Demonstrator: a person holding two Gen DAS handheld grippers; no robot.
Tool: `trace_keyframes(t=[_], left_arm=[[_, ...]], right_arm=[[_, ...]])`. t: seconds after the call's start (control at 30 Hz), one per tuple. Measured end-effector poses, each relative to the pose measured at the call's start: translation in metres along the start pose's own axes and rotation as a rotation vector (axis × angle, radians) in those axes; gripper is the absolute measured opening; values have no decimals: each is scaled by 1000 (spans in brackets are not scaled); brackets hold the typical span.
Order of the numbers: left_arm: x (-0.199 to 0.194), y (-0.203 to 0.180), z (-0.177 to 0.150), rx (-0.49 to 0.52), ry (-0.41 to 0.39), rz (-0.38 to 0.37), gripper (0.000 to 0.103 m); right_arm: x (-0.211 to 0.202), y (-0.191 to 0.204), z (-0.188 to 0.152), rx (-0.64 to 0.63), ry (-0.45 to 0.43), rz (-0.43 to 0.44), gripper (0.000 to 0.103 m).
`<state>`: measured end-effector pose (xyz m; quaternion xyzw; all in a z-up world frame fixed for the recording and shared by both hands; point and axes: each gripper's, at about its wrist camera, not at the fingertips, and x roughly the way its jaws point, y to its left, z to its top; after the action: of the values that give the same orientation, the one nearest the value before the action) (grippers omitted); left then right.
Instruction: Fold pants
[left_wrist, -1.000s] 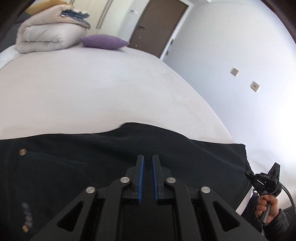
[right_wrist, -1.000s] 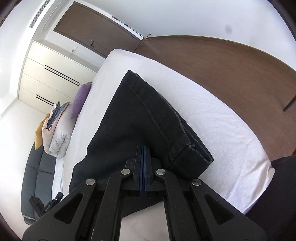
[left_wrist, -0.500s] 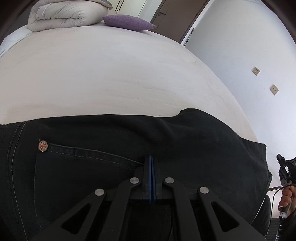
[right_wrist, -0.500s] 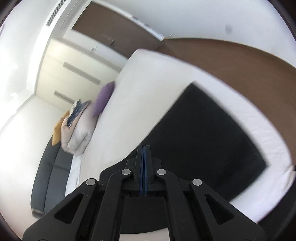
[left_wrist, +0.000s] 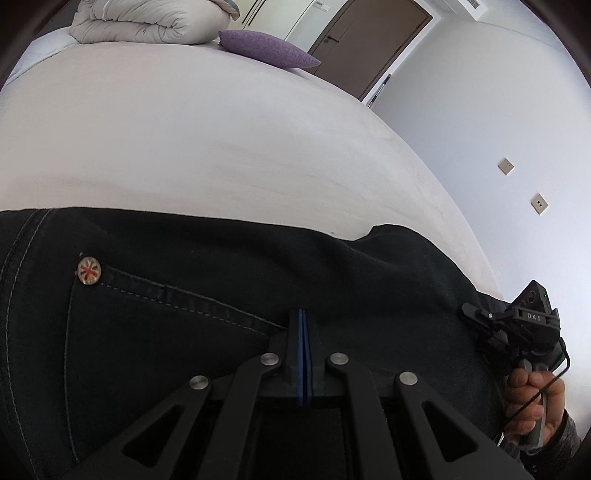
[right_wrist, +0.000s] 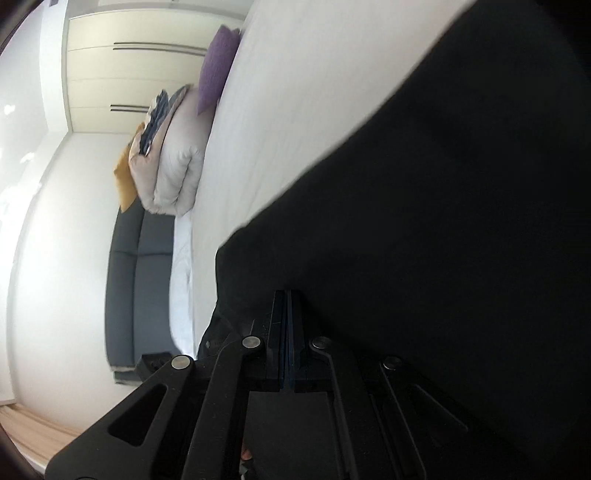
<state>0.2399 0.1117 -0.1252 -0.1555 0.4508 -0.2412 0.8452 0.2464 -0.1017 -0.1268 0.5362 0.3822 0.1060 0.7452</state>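
Black pants (left_wrist: 258, 280) with pale contrast stitching and a round rivet (left_wrist: 89, 271) bearing a red cross pattern lie on a white bed (left_wrist: 207, 140), beyond them a purple pillow (left_wrist: 266, 50) and beige duvet (left_wrist: 147, 22), while the black left claw (left_wrist: 303, 317) has blue pads
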Motion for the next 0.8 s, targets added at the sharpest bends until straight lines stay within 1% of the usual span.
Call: trace_keyframes(t=[0.07,0.13,0.17,0.2,0.3,0.33,0.37,0.47,0.5,0.53,0.57,0.6,0.63,0.67,0.7,0.73,0.77,0.8], left_arm=[[1,0,-1,-2,-2,-2,5],[3,-4,-2,2,-4,4,5],[3,-4,-2,4,-3,6,5],[2,-1,-2,3,-3,6,5],[0,2,-3,1,-4,4,5],[0,2,-2,1,-4,6,5],[0,2,-2,1,-4,7,5],[1,-1,-1,1,-4,7,5],[2,-1,-1,0,-5,8,5],[3,-2,0,0,-5,9,5],[3,-3,0,2,-6,10,5],[2,-3,0,4,-8,13,5],[3,-5,0,4,-8,16,5],[4,-6,1,3,-7,19,5],[4,-9,3,0,-4,29,5],[1,-15,5,14,-7,63,5],[-4,-28,7,54,-22,129,2],[-12,-49,7,97,-55,167,0]], right_arm=[[-39,-23,19,39,-93,-18,0],[-82,-52,48,100,-190,-7,0],[-101,-64,63,108,-233,-18,0],[-118,-71,69,111,-276,-35,0],[-181,-97,84,143,-414,-47,0],[-201,-105,89,147,-447,-57,0],[-224,-112,93,145,-493,-87,0],[-271,-132,102,189,-581,-125,0],[-289,-139,103,214,-621,-170,0],[-313,-154,100,288,-670,-278,0],[-336,-173,93,372,-716,-281,0],[-359,-188,82,447,-753,-251,0],[-377,-190,70,457,-794,-230,0],[-392,-182,58,413,-828,-221,0],[-399,-170,49,354,-833,-215,0],[-401,-152,39,276,-819,-199,0],[-397,-134,28,204,-792,-172,0],[-381,-113,19,144,-750,-136,0]])
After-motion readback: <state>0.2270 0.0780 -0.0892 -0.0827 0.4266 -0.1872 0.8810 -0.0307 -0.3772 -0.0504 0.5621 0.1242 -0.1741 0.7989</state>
